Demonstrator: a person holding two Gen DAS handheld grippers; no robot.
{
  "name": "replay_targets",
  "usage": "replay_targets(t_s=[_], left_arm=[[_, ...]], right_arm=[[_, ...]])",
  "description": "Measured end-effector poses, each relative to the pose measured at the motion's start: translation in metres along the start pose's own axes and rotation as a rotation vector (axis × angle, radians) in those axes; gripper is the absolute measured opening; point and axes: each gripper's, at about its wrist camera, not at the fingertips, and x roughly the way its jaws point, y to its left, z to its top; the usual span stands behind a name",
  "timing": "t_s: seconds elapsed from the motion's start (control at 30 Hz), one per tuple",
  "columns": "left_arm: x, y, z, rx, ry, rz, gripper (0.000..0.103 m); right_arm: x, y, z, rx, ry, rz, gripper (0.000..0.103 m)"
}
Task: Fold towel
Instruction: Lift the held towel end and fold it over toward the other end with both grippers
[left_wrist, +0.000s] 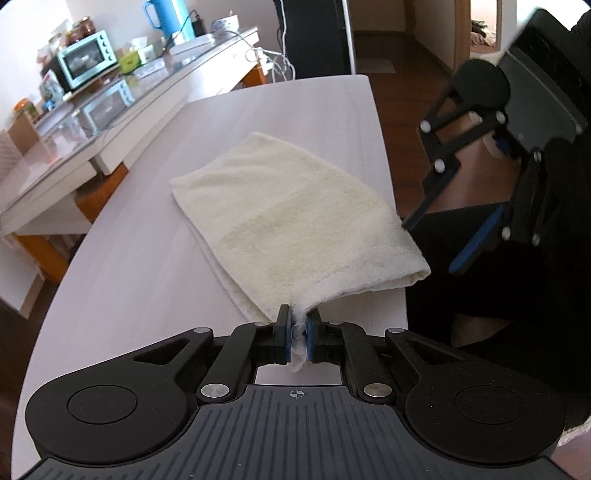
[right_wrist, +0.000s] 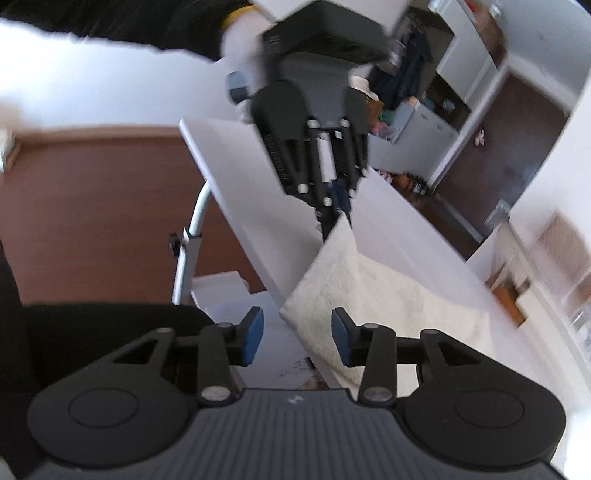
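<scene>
So the cream terry towel (left_wrist: 291, 218) is lying mid-frame on the white table (left_wrist: 147, 277), looking soft and floppy; left gripper (left_wrist: 298, 334) is pinching its near corner, right gripper (right_wrist: 297, 338) is spreading around the other corner, not gripping.

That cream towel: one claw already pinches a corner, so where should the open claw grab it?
Probably the towel's free near corner, from the table's edge. It lies flat just ahead of the right gripper, whose jaws stand open, matching the corner the left gripper pinches.
</scene>
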Motion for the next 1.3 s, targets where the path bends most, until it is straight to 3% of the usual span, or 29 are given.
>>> replay_targets(t_s=[0.3, 0.4, 0.5, 0.77, 1.03, 1.13, 1.3], left_arm=[[0.0, 0.008, -0.003, -0.061, -0.014, -0.047, 0.008], [0.0, 0.009, -0.005, -0.07, -0.019, -0.048, 0.008], [0.001, 0.007, -0.006, -0.052, -0.008, -0.035, 0.008], [-0.004, -0.013, 0.014, 0.089, 0.024, 0.004, 0.008], [0.001, 0.019, 0.082, 0.078, -0.018, 0.134, 0.008], [0.024, 0.036, 0.105, 0.093, 0.005, 0.168, 0.009], [0.075, 0.062, 0.131, 0.112, 0.062, 0.183, 0.009]], right_arm=[[0.024, 0.031, 0.0, -0.244, 0.037, -0.129, 0.04], [0.03, 0.036, -0.004, -0.295, 0.035, -0.172, 0.02], [0.025, 0.024, -0.003, -0.221, 0.027, -0.131, 0.01], [-0.024, -0.069, -0.003, 0.384, -0.083, 0.116, 0.008], [-0.041, -0.142, -0.025, 0.6, -0.152, 0.038, 0.008], [-0.029, -0.173, -0.042, 0.681, -0.145, -0.016, 0.008], [-0.003, -0.204, -0.074, 0.813, -0.12, -0.037, 0.008]])
